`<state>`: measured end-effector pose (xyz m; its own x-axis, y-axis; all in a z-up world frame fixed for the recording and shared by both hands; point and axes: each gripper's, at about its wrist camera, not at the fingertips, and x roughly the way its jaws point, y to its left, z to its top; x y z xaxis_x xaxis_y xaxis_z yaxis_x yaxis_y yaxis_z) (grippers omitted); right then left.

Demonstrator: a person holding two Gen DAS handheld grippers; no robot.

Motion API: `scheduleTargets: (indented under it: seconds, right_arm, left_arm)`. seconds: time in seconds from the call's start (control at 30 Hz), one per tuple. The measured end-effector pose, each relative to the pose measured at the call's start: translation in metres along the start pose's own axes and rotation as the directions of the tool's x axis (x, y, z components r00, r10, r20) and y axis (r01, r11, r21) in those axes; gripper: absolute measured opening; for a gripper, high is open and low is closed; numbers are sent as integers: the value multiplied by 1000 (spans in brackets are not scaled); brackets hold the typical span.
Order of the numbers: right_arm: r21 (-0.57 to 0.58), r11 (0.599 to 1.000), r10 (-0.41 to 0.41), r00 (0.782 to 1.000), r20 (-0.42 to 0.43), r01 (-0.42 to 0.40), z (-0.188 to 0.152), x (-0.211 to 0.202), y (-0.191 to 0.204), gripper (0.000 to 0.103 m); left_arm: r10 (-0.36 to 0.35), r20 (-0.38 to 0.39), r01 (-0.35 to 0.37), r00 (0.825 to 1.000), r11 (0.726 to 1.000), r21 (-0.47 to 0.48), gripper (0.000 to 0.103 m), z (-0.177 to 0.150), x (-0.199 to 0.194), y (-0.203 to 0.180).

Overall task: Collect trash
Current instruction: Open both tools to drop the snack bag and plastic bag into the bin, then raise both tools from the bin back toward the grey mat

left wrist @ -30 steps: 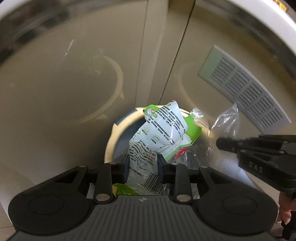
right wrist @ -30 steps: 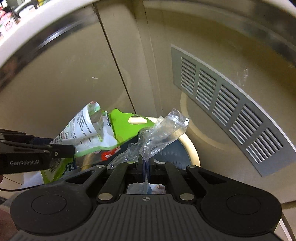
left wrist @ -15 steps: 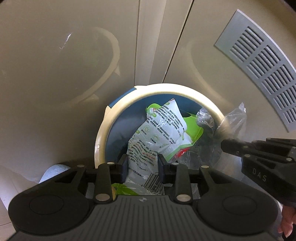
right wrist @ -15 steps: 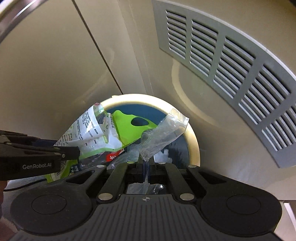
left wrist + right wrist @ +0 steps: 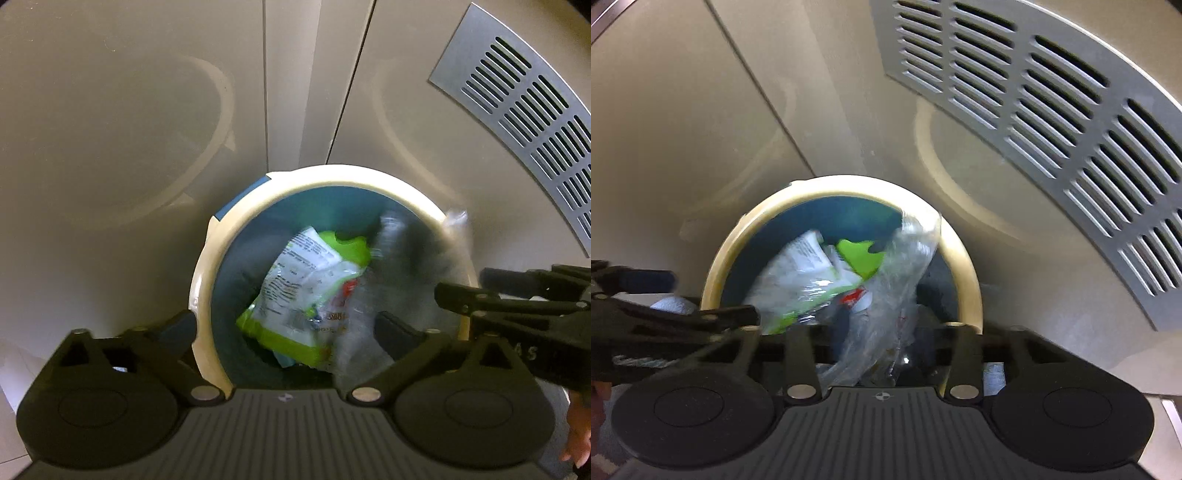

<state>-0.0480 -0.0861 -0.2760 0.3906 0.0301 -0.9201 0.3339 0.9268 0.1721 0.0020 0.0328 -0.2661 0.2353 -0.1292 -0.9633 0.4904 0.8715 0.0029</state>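
Beige cabinet panels (image 5: 147, 129) fill the bkgd behind a round trash bin (image 5: 201, 280) w/ cream rim and blue inside; grey slotted vent grille (image 5: 1052, 110) sits up and to the right of the bin. Both grippers point steeply down over the bin mouth. Left gripper (image 5: 291, 328) has jaws opening, now spread wide, one finger at the bin's left rim and the other over its right half, pads touching nothing; green-and-white printed wrapper (image 5: 310, 284) is loose betw. them, down inside the bin, blurred. Right gripper (image 5: 882, 332) jaws opening too, abt halfway apart; crumpled clear plastic wrap (image 5: 897, 280) stands betw. its fingers w/ gaps either side, top end leaning on the bin's right rim, lower end blurred near the gripper body, can't tell if it rests on anything. In left wrist view the right gripper (image 5: 476, 291) comes in at the bin's right edge; in right wrist view the left gripper (image 5: 713, 295) crosses at the bin's left edge. Bit of a hand (image 5: 576, 439) shows at lower right corner, away from the bin
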Motion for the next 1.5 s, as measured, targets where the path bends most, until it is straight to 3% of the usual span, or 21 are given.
scheduleTargets:
  seconds: [0.17, 0.5, 0.83, 1.07, 1.17, 1.27, 1.5]
  right_arm:
    - [6, 1000, -12, 1000, 13, 12, -1, -8, -1, 69]
    - [-29, 1000, -3, 998, 64, 5, -10, -40, -4, 77]
    - [-127, 991, -4, 979, 205, 30, -27, -103, 5, 84]
    - [-202, 978, 5, 953, 304, 59, -50, -141, 15, 89]
    - [-216, 974, 9, 938, 347, 70, -58, -156, 18, 90]
    - [-219, 973, 26, 914, 405, 69, -67, -176, 20, 94]
    - [-277, 948, 30, 823, 567, 155, -92, -223, 31, 100]
  left_arm:
    - [-41, -22, 41, 999, 999, -34, 103, -2, -5, 6]
    - [-46, 26, 47, 999, 998, -45, 103, -8, -34, 14]
    - [-49, 141, 53, 989, 998, -24, 103, -24, -77, 18]
    - [-36, 260, 46, 965, 998, -31, 103, -55, -119, 29]
    - [-8, 313, 17, 950, 999, -28, 103, -69, -137, 31]
    - [50, 388, -38, 920, 999, -39, 103, -82, -156, 33]
    - [226, 536, -207, 814, 974, -96, 103, -98, -195, 26]
